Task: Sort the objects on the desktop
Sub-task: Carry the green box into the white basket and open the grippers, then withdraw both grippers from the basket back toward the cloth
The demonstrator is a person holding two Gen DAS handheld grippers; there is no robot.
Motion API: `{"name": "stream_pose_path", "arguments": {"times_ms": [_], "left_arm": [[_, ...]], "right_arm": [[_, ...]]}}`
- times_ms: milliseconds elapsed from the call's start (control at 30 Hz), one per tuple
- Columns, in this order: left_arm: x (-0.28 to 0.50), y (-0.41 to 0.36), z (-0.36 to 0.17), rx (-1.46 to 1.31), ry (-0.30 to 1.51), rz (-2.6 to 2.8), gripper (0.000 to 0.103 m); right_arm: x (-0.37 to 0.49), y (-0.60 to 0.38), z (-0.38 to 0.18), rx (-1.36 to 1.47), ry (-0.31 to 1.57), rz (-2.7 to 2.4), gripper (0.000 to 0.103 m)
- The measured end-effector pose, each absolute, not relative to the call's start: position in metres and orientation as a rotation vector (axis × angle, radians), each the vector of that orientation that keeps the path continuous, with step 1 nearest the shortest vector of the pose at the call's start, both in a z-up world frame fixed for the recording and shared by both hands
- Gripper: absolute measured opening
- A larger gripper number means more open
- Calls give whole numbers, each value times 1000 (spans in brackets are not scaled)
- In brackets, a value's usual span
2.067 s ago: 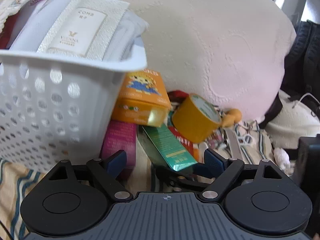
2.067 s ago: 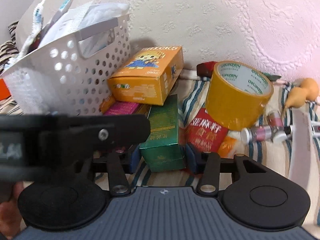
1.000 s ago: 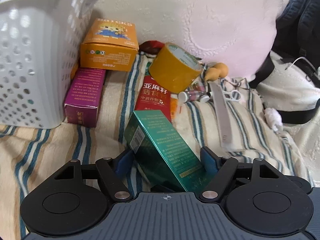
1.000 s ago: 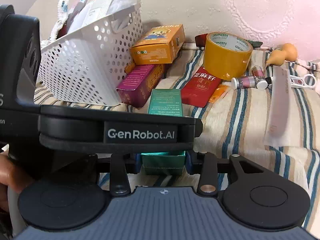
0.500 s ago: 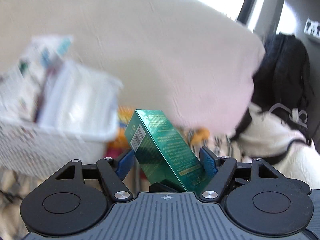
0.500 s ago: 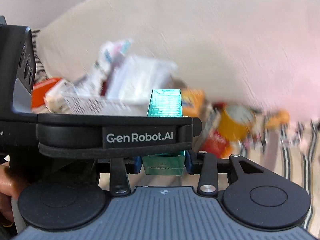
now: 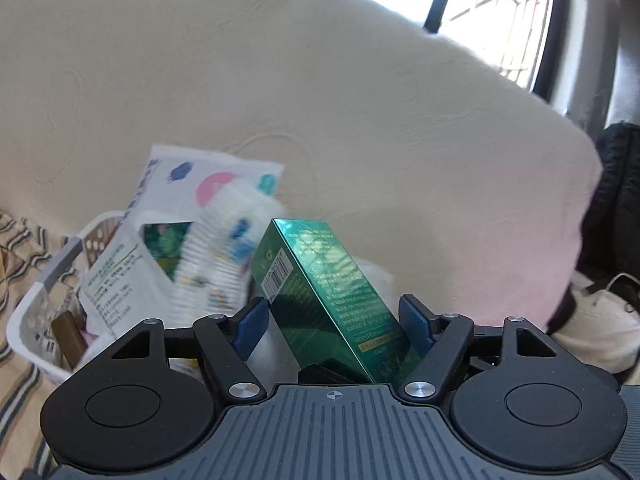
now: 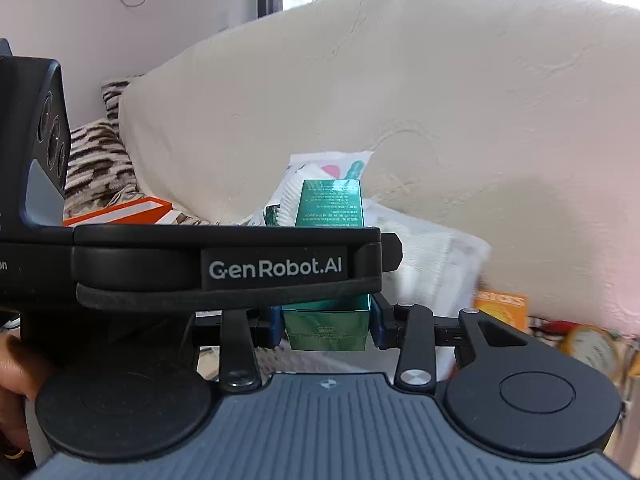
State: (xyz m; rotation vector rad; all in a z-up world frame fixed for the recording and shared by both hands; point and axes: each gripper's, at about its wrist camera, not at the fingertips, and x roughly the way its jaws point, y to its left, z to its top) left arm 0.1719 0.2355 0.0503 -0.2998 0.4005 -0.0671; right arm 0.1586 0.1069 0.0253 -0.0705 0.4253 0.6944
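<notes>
On the left, the white basket (image 7: pixel 38 300) already stands stuffed with packets and a printed pouch (image 7: pixel 192 216), so a good part of the sorting looks done. Just right of it, the green box (image 7: pixel 320 280) is up in the air over the basket's near edge, tilted and carried between both tools. The left gripper (image 7: pixel 332 320) has its fingers spread wide, with the box leaning across the gap; its lower edge sits against the right finger, but I cannot tell whether the left finger presses on it. In the right wrist view, the right gripper (image 8: pixel 326 326) pinches the box's short end firmly, both blue pads flat against its sides, beneath the black body of the other tool. Further right, low against the big cream cushion (image 8: pixel 440 100), an orange box (image 8: pixel 502 306) and a yellow roll of tape (image 8: pixel 588 346) lie blurred outside the basket. Those seem left to sort, and the green box is not yet dropped in.
</notes>
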Motion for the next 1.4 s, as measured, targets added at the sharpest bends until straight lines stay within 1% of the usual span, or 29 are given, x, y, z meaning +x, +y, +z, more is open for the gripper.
{"name": "stream_pose_path", "arguments": {"times_ms": [133,233,300,400,467,500,567,600,633,667,700,733,767,800,867,933,1000,1167,1400], "left_arm": [[195,249,34,-306,427,-62,72],[206,248,28,-261,422,-78,72],[213,250,24,-264,461,-113,68],[220,250,15,-286,470,-133,67],[222,252,12,-284,463,-139,67],[223,252,12,-282,467,-141,68],[223,248,12,-260,471,-133,69],[213,258,11,-256,468,-135,76],[211,258,12,-262,466,-137,76],[208,260,11,-271,463,-138,79],[205,260,12,-280,457,-142,86],[202,260,14,-283,452,-131,91],[198,258,15,-280,436,-111,97],[193,258,16,-276,416,-99,101],[186,257,18,-273,383,-63,103],[176,257,20,-282,372,-42,103],[167,256,21,-295,383,-56,103],[137,242,26,-273,358,-60,103],[98,201,32,-217,349,-86,103]], "right_arm": [[181,120,11,-87,452,706,45],[189,126,3,-113,444,709,46],[193,124,-1,-128,470,703,46],[196,129,-12,-159,481,684,46],[198,125,-15,-122,484,685,46],[198,126,-15,-119,482,684,45],[197,127,-14,-113,483,688,47],[197,129,-13,-125,479,683,47],[195,130,-12,-125,480,684,47],[194,129,-12,-120,483,681,48],[193,127,-11,-117,480,677,53],[192,126,-11,-116,472,665,57],[194,125,-11,-115,463,653,64],[193,122,-10,-108,455,651,74],[189,115,-8,-91,444,655,81],[183,108,-5,-87,424,647,85],[176,102,-2,-79,401,625,98],[162,89,6,-42,388,609,101],[125,59,8,-25,364,583,101]]}}
